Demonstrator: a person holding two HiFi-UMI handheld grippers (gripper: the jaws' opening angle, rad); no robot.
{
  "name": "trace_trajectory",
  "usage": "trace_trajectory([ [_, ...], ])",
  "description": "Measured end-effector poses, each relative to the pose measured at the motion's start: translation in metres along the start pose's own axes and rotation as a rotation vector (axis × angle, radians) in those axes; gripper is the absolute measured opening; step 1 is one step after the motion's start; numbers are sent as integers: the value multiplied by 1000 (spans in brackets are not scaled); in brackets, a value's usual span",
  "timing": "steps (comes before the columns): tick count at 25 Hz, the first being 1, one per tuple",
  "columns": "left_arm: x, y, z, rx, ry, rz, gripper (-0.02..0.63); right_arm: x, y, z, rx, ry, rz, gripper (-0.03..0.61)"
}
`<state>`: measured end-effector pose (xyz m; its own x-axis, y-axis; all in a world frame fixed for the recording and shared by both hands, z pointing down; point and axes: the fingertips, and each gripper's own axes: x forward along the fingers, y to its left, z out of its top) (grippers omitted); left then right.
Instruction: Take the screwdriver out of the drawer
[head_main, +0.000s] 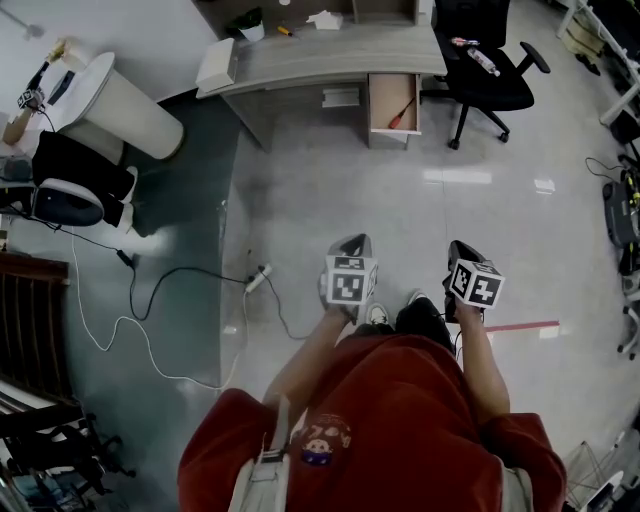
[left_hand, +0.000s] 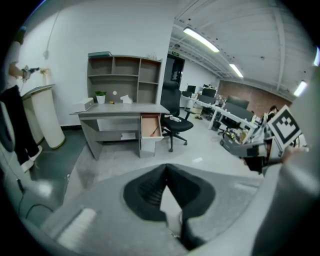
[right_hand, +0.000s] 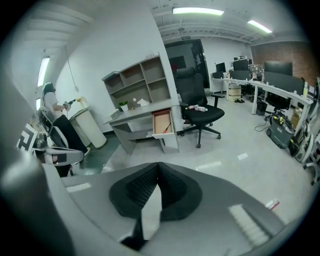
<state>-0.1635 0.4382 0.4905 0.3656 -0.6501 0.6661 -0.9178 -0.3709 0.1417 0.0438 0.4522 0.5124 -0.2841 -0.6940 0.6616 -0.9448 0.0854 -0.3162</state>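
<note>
In the open drawer (head_main: 385, 98), screwdriver (head_main: 402, 112) lies diagonally.

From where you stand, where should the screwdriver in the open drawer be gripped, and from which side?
Grip the screwdriver across its red length, from above. The drawer is open-topped with walls round, and the screwdriver lies flat and slanted inside. Set the jaws across that slant. Handle and tip are too small to tell apart.

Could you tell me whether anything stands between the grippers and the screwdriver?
Nothing visible does: bare floor lies between the left gripper, the right gripper and the open drawer, where the screwdriver lies uncovered.
</note>
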Motion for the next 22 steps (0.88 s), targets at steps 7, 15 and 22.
trace_trajectory([
  [7, 18, 7, -2, 1, 22, -12, -2, 22, -1, -2, 5, 20, 1, 1],
  [15, 54, 11, 28, 4, 32, 2, -2, 54, -21, 30, 11, 29, 11, 2],
  [22, 108, 9, 71, -4, 60, 5, -2, 95, -58, 79, 14, 46, 14, 2],
])
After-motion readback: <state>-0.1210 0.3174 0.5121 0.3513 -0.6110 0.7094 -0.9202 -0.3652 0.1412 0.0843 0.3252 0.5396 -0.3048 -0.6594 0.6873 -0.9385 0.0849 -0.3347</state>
